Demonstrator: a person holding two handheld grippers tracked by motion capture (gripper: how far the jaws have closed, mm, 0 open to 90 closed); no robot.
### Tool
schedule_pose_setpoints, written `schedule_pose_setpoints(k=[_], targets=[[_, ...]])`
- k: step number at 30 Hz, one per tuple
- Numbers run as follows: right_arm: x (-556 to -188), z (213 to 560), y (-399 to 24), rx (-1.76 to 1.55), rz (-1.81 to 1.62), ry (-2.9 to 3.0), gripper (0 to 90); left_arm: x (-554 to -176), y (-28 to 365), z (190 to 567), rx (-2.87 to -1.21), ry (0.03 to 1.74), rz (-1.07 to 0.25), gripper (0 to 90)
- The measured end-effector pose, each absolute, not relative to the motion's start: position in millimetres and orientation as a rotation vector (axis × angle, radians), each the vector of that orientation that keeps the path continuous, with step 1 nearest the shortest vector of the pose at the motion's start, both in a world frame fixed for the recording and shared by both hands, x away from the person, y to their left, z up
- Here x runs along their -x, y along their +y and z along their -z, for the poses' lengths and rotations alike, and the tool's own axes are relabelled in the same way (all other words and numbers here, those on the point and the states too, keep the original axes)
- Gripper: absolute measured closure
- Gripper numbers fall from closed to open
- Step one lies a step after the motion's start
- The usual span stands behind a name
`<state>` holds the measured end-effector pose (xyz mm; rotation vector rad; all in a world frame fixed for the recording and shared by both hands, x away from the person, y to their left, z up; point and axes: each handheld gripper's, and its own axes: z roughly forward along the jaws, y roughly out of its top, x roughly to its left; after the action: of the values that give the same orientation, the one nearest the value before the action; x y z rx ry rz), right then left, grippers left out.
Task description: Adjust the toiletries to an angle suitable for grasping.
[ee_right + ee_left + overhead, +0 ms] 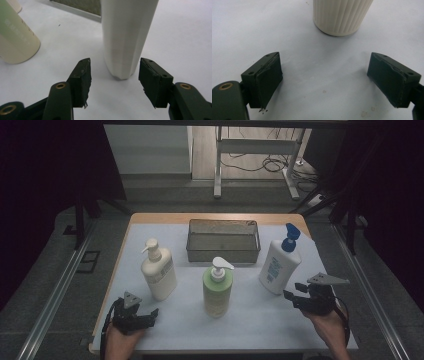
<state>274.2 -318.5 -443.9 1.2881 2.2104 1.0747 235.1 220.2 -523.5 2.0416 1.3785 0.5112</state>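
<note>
The white bottle with the blue pump (278, 265) is stood upright at the right of the surface (250, 320), just right of the mesh basket (223, 240). Blue print is carried on its front, but the writing is too small to be read. In the right gripper view its pale body (126, 37) is seen just beyond the right tool (114, 75), whose jaws are held partly apart with nothing between them; the bottle is not touched. In the high view the right tool (295, 292) is held in a hand just beside the bottle's base.

The green bottle with a white pump (218, 287) is placed at the middle of the surface, in front of the basket. Faint lettering is seen on its side in the right gripper view (15, 32), though it cannot be read.

The cream bottle (158, 270) is stood at the left, a pale label on it, unreadable. Its ribbed base (340, 16) is seen ahead of the left tool (324, 77), whose jaws are spread wide and hold nothing. That left tool (150, 315) is rested low near the front left edge.
</note>
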Motion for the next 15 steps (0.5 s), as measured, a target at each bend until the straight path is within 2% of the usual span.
schedule_pose_setpoints(k=[15], targets=[[-295.2,428.7,-317.4,-1.297,-1.117,2.195,36.3,-235.2,220.3,523.5,-2.042,1.378,-0.511,12.2]])
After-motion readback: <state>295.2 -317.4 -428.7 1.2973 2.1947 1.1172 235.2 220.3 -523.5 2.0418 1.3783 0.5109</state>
